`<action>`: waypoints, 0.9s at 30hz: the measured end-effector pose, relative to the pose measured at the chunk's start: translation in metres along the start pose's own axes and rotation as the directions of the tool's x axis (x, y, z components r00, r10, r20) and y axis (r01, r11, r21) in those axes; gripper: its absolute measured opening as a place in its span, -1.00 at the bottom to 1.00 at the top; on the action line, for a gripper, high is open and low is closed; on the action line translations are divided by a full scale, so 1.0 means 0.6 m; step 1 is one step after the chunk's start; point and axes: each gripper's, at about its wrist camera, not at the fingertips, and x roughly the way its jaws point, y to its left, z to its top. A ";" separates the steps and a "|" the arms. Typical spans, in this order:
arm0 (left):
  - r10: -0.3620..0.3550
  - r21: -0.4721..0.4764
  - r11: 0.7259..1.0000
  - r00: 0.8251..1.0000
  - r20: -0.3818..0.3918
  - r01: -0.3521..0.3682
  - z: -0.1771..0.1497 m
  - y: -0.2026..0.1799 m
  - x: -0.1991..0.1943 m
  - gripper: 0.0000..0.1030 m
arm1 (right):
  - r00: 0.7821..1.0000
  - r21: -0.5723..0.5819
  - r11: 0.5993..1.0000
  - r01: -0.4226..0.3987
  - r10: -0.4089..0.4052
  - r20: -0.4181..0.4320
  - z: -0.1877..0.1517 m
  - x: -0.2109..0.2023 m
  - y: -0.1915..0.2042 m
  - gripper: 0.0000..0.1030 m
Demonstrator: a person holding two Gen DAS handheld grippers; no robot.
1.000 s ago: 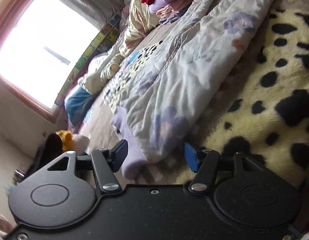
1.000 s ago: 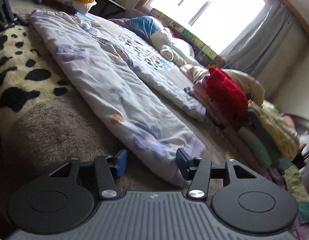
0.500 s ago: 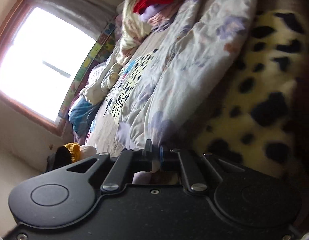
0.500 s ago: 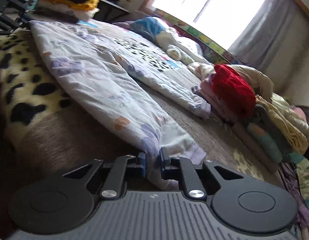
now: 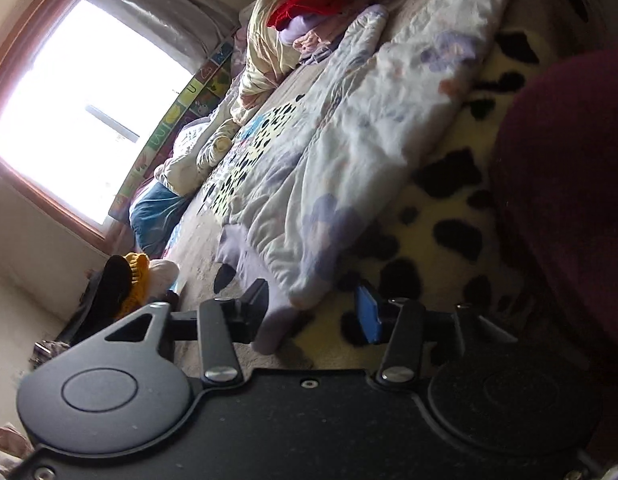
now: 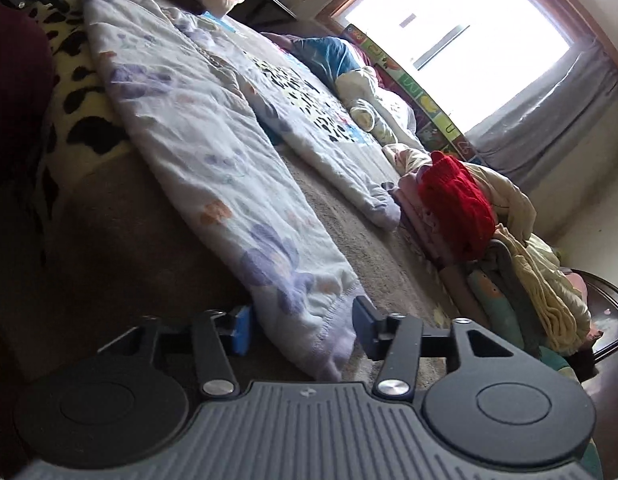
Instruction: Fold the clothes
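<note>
The left claw (image 5: 311, 312) is opening, its jaws spreading apart over the near edge of the bed (image 5: 197, 256), and the lilac-trimmed corner of the floral garment (image 5: 349, 152) lies between them, its hem just beside the left-hand finger, no pad pressing on it. Over on the other side, the right claw (image 6: 301, 326) is opening as well, jaws apart, with the other near corner of the same garment (image 6: 213, 168) sitting in the gap; the blue pad on the left looks very close to the cloth, though whether it touches cannot be told.

The floral garment stretches flat along the bed's near edge, partly over the spotted fleece blanket (image 5: 441, 216), which shows black blotches on cream. Beyond it, towards the middle of the bed, lies a second pale piece with a black-spotted print (image 6: 305, 100). At the far right corner of the bed, in the right wrist view, a stack of folded clothes (image 6: 509, 264) is topped by a red knit piece (image 6: 457, 204). A yellow knit item (image 5: 137, 276) sits at the left end of the bed. A dark maroon sleeve (image 5: 565, 200) fills the right of the left wrist view. A bright window (image 6: 461, 24) lights the far wall.
</note>
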 end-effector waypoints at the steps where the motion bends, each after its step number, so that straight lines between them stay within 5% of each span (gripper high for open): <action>1: 0.002 -0.021 1.000 1.000 0.004 -0.002 -0.001 0.003 0.000 0.05 | 1.000 -0.009 1.000 0.003 -0.003 0.003 -0.002 0.000 0.002 0.03; 7: 0.043 -0.011 0.999 0.999 0.011 -0.043 0.001 -0.003 0.017 0.09 | 0.999 -0.018 1.000 0.023 -0.022 0.023 -0.009 0.005 0.006 -0.06; 9: 0.043 -0.001 0.999 0.999 0.021 -0.043 0.004 -0.007 0.024 0.04 | 0.999 -0.019 0.999 0.027 -0.026 0.025 -0.009 0.008 0.007 -0.27; 13: 0.031 -0.001 1.000 0.999 0.023 -0.031 0.009 -0.014 0.023 -0.51 | 1.000 0.024 1.000 0.000 -0.001 0.011 -0.006 0.012 -0.001 -0.64; 15: 0.037 -0.026 0.999 0.999 0.032 -0.036 0.016 -0.010 0.015 -0.70 | 1.000 0.081 0.997 -0.013 0.012 0.006 -0.003 0.010 -0.016 -0.71; 20: -0.005 -0.140 0.990 0.999 0.041 0.011 0.036 0.025 0.005 -0.80 | 1.000 0.199 0.980 -0.014 0.009 0.029 0.018 0.003 -0.069 -0.73; 27: -0.049 -0.317 0.946 0.997 0.055 0.064 0.072 0.109 0.039 -0.82 | 0.999 0.168 0.985 -0.047 0.043 0.027 0.081 0.062 -0.164 -0.74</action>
